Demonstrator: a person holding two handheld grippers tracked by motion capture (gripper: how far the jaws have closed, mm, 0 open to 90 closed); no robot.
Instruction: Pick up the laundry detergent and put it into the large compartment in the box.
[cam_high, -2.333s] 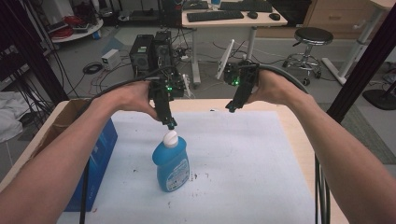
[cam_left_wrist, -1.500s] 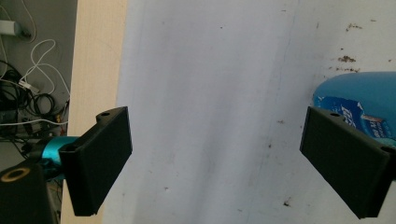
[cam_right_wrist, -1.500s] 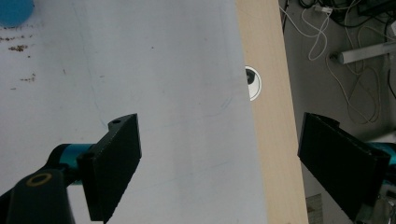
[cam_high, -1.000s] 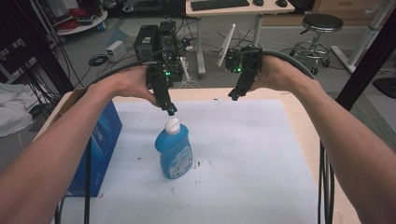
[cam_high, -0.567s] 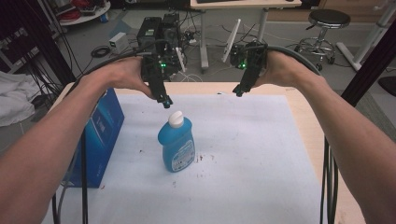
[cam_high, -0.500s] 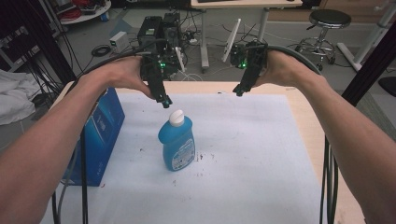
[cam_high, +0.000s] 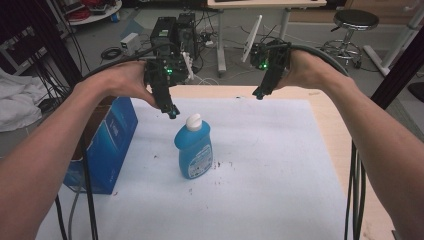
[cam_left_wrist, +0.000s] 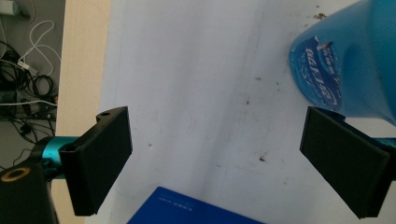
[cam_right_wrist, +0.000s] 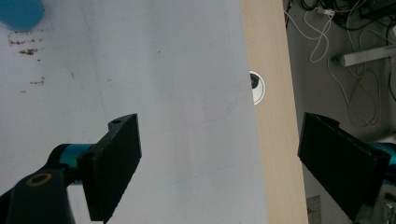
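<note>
A white sheet (cam_high: 280, 165) is covering most of the wooden table (cam_high: 330, 125), and dark specks (cam_high: 217, 164) are lying scattered near its middle. A blue box (cam_high: 107, 145) is standing upright at the sheet's left edge. Beyond the table, two black computer towers (cam_high: 172, 32) are sitting on the floor with a small white unit (cam_high: 131, 42) just beside them. A round stool (cam_high: 356, 20) is standing at the far right, and a white cloth (cam_high: 20, 100) is lying bunched at the far left. In the right gripper view, a round hole (cam_right_wrist: 256, 87) is showing in the bare wood, with cables (cam_right_wrist: 327, 32) trailing across the floor beyond
</note>
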